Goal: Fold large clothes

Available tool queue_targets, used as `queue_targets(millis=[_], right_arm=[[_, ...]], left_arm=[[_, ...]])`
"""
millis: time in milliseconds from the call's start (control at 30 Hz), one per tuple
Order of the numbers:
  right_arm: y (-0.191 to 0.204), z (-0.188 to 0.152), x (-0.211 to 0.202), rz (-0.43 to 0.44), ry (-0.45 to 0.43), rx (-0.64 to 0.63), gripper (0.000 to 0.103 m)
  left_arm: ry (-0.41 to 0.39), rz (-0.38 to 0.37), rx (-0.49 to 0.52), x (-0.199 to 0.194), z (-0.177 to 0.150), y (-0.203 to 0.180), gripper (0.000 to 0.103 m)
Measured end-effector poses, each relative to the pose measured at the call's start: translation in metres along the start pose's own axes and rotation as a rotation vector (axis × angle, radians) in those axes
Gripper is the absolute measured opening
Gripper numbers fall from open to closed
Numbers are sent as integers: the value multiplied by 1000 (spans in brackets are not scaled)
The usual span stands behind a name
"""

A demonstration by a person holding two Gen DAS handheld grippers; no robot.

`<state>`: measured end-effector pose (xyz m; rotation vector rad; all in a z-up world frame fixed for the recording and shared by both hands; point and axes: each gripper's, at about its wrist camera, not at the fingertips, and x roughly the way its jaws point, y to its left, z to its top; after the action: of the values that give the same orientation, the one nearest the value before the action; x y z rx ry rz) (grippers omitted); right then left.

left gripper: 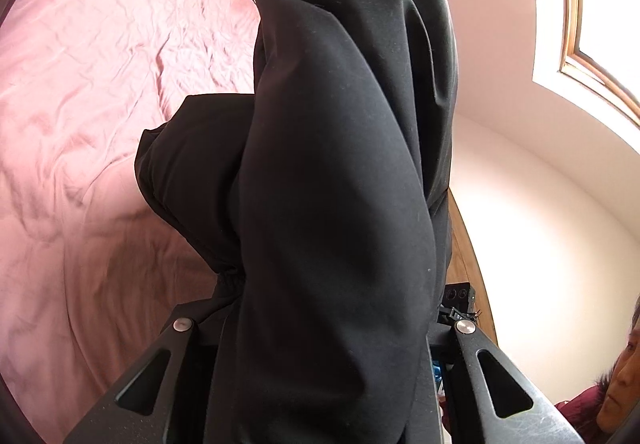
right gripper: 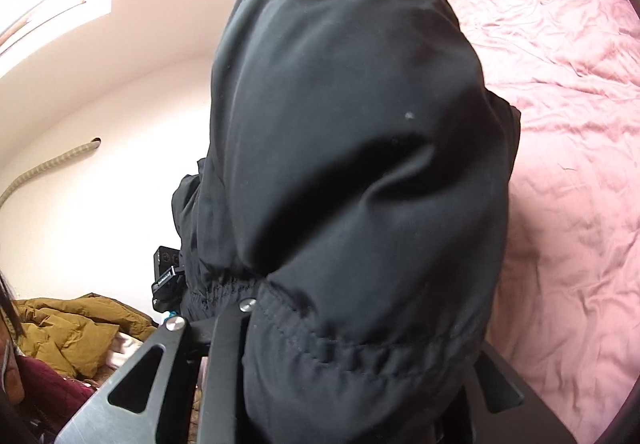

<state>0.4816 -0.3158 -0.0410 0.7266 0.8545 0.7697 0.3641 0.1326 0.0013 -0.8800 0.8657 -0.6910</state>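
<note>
Two grippers are holding up one large black garment (left gripper: 340,172), a smooth, matte, tightly woven piece that is hanging in broad soft folds and filling the middle of both wrist views. In the left wrist view the left gripper (left gripper: 324,332) is sitting with the cloth running down between its two black, finely pebbled fingers (left gripper: 160,376); the fabric is bunching there and a gathered elastic edge is showing just left of the main fold, so the tongs are clenching the garment. In the right wrist view the right gripper (right gripper: 344,328) is likewise buried in the garment (right gripper: 344,148), with a puckered, stitched elastic band draping across its fingers (right gripper: 152,372), and it too is grasping the cloth. The garment is hanging in the air above a bed covered by a pink sheet (left gripper: 100,104), which is lying rumpled with many fine creases and a faint sheen. Plain pale walls (left gripper: 540,204) are curving around the scene, and a mustard quilted coat (right gripper: 76,332) is lying crumpled low at the left of the right wrist view.
</note>
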Motion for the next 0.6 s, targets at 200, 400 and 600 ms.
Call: queue_targets(millis=[200,400,600], right_arm=[[-21,-28,-59,-22,-5,71,21],[-112,-77,-54,-161,-12,269,23],[-173,-105,-68,-235,-56,374,40]], left_arm=[[59,99,-64,-23,-7,43,21],[84,251,-258,-28,-30,157,31],[91,243,-228,-32,-40,176,67]])
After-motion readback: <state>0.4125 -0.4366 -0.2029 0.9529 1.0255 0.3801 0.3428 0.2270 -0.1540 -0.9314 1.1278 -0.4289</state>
